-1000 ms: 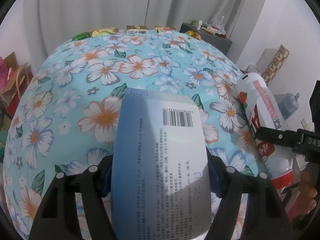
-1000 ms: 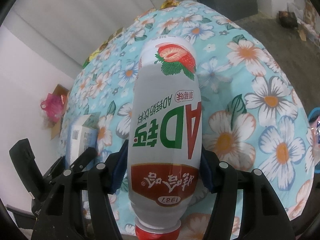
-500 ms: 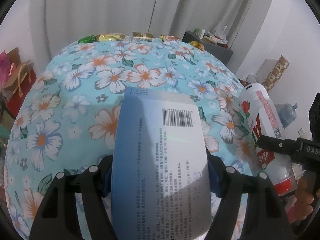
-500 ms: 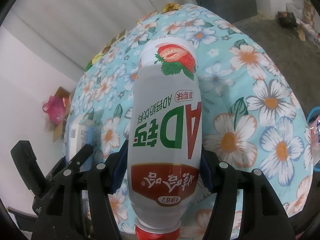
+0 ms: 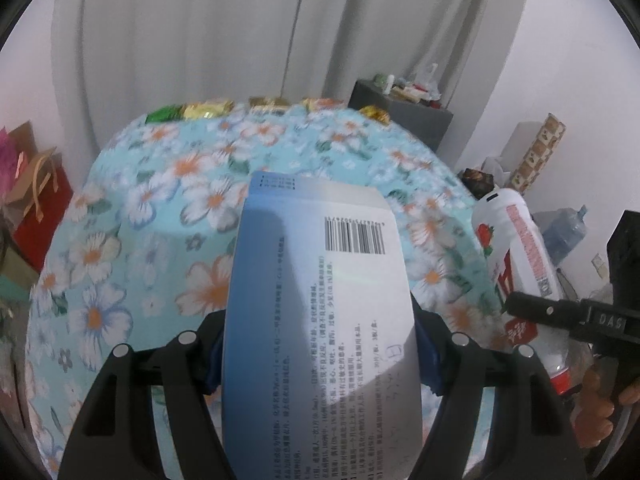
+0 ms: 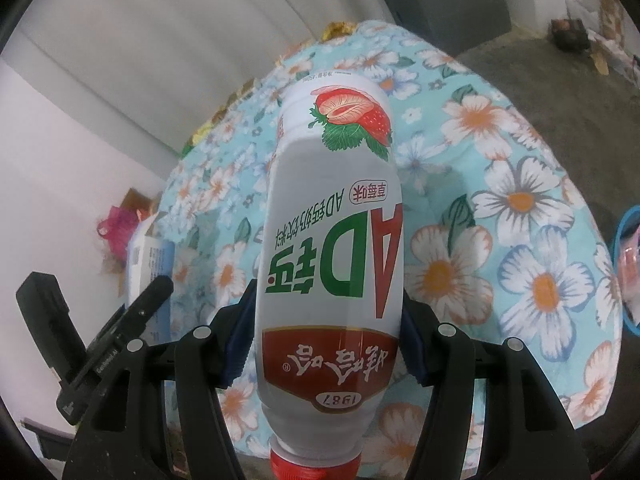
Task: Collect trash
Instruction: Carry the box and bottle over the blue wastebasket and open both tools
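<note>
Left to right, so starting on the left: the left gripper (image 5: 320, 354) is clamped on a flat blue-and-white box (image 5: 320, 304), pads squeezing its two long sides. The box's long axis runs straight out along the fingers, barcode end farthest away, and it's held up off the floral tablecloth (image 5: 160, 208). Just beside it, the right gripper (image 6: 326, 334) is gripping a strawberry milk bottle (image 6: 332, 236) the same way — base pointing forward, red cap back toward the camera. My guess is both go to a bin next; no bin I can make out, so whichever hand ends up nearer should drop first.
</note>
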`<state>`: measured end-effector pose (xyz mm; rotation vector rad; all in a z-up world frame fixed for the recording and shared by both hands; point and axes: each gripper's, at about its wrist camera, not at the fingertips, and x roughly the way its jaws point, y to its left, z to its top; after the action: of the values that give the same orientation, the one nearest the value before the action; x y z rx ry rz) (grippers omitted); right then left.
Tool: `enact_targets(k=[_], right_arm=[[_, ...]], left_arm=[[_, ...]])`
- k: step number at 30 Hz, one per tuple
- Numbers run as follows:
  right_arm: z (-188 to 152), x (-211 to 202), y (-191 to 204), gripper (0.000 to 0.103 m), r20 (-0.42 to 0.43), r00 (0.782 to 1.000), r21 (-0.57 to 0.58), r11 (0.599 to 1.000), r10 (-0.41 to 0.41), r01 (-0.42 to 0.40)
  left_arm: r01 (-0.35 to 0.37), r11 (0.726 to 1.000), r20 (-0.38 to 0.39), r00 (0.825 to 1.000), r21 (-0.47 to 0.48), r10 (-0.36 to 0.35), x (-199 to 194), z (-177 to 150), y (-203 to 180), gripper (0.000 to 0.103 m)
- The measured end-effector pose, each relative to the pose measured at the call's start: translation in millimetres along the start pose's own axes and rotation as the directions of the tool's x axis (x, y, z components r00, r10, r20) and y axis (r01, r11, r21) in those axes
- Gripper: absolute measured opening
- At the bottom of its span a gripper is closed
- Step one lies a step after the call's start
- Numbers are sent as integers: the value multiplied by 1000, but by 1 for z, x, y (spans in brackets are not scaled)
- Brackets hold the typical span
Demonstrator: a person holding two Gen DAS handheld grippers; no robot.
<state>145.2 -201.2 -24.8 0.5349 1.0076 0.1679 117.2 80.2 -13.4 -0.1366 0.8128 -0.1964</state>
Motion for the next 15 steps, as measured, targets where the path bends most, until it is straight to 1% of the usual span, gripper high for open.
enact_targets(k=[5,9,11,12,15], right_arm=[[-3,-27,-12,58,52,998,34,999,34,-35],[-6,-50,-30,58,116,991,87,993,70,-80],[-8,-64,-46,58,160,984,125,987,84,-104],[-9,-71,-55,58,181,980,144,983,86,-113],[-13,-98,-90,58,249,965,214,968,79,-134]], left_arm=[[71,996,40,996,54,-74,-9,22,-26,70],[150,983,23,988,105,-153,-4,42,-59,70],[204,969,-7,979,137,-205,3,51,-83,70],[239,959,-32,971,155,-237,8,57,-100,70],[312,929,-84,950,200,-301,18,65,-142,70]])
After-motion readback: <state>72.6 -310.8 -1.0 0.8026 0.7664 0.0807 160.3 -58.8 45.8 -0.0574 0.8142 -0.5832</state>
